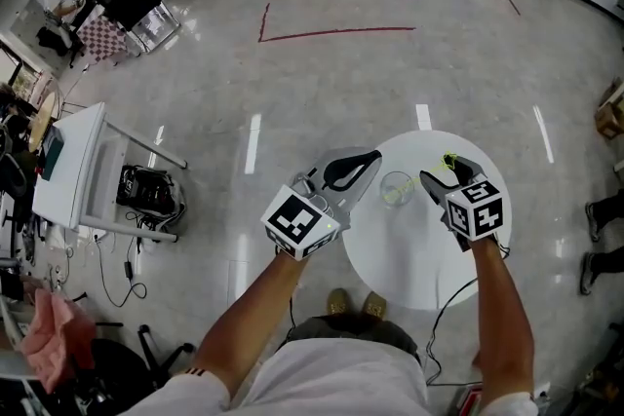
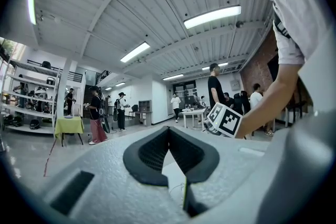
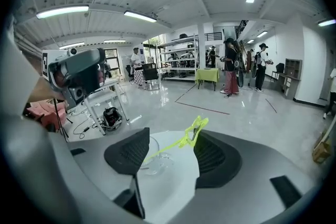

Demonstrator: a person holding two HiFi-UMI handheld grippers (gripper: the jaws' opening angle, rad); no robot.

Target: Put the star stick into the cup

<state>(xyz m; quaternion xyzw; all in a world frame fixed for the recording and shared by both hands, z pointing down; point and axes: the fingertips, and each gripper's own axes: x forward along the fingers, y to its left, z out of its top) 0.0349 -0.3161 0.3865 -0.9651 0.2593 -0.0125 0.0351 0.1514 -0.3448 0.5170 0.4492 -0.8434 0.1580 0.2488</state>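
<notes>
A clear cup point(image 1: 397, 187) stands near the middle of the round white table point(image 1: 419, 258). The yellow-green star stick point(image 1: 444, 161) leans with its lower end in the cup point(image 3: 152, 157) and its star point(image 3: 197, 128) up by the right-hand pad. My right gripper point(image 1: 444, 172) is at the cup's right, and its jaws point(image 3: 172, 136) stand wide apart on either side of the stick, so it is open. My left gripper point(image 1: 373, 154) hovers at the table's left edge, left of the cup. Its jaws point(image 2: 168, 131) meet at the tips with nothing between them.
A white cart point(image 1: 88, 170) and a black bag point(image 1: 146, 190) with loose cables stand on the floor to the left. Red tape point(image 1: 331, 34) marks the floor beyond the table. Someone's feet point(image 1: 600, 219) show at the right edge. Several people stand further back.
</notes>
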